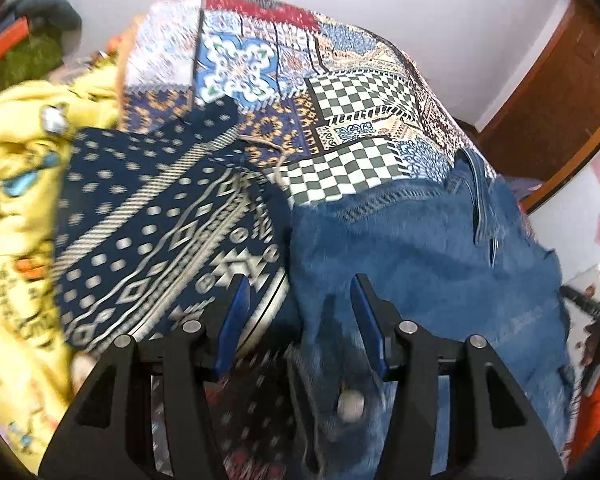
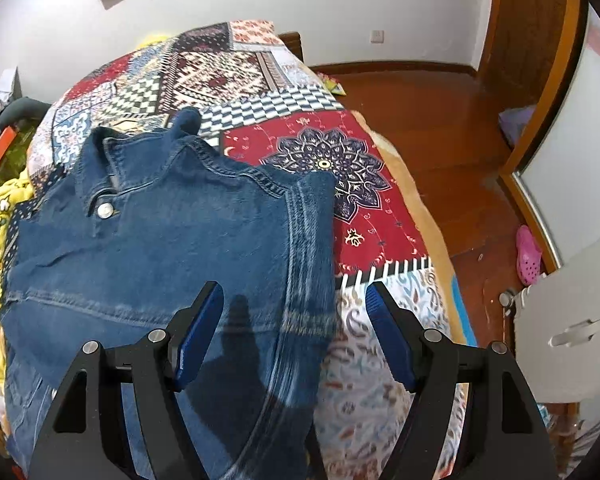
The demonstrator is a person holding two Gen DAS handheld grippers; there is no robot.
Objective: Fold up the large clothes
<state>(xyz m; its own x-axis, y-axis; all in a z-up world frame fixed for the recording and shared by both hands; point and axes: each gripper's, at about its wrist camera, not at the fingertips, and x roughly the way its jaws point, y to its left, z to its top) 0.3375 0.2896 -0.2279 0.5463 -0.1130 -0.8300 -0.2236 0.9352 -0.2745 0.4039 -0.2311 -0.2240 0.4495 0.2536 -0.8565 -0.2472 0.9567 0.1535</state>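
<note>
A blue denim jacket (image 2: 160, 240) lies spread on the patchwork bedspread (image 2: 364, 216), collar (image 2: 112, 152) at the far end and a sleeve (image 2: 312, 220) folded along its right edge. My right gripper (image 2: 295, 288) hovers open over that sleeve edge with nothing between its pads. In the left wrist view the denim jacket (image 1: 420, 248) fills the right half. My left gripper (image 1: 299, 284) stands open above the jacket's left edge, where it meets a navy patterned garment (image 1: 160, 232). No cloth is pinched.
A yellow printed garment (image 1: 16, 200) is heaped left of the navy one. The bed's right edge drops to a wooden floor (image 2: 440, 120) with a pink shoe (image 2: 527, 254). A white cabinet (image 2: 572, 340) stands close by on the right.
</note>
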